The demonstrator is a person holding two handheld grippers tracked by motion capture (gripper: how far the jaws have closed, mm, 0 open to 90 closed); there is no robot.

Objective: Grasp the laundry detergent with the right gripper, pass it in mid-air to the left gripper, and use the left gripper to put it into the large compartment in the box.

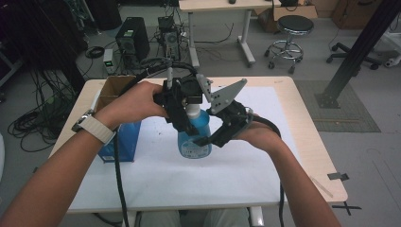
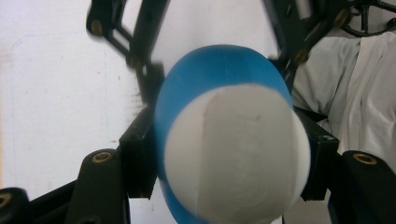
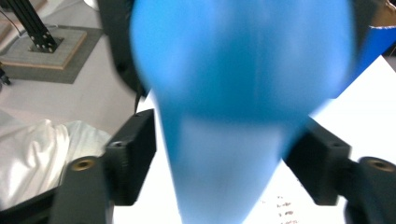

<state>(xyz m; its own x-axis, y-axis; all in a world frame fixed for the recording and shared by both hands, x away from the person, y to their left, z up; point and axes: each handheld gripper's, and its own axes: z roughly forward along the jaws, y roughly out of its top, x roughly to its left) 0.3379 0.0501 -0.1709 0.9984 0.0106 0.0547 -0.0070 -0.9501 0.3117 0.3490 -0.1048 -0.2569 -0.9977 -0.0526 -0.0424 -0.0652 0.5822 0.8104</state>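
Observation:
A blue translucent bottle (image 1: pixel 193 142) with a white top (image 1: pixel 192 112) stands upright on the white mat (image 1: pixel 246 165) at mid-table. My left gripper (image 1: pixel 185 113) comes over from the left and is shut on the white top (image 2: pixel 238 158), its pads (image 2: pixel 137 158) pressed on both sides; the blue body (image 2: pixel 210 70) shows beyond. My right gripper (image 1: pixel 211 136) comes in from the right and is shut on the bottle's blue body (image 3: pixel 233 93), which is blurred and sits between its pads (image 3: pixel 133 154).
A blue box (image 1: pixel 124 142) stands on the table's left side, with an open cardboard box (image 1: pixel 113 87) behind it. The table's (image 1: pixel 307 142) right half is bare wood beyond the mat. A stool (image 1: pixel 293 28), computers and cables are on the floor behind.

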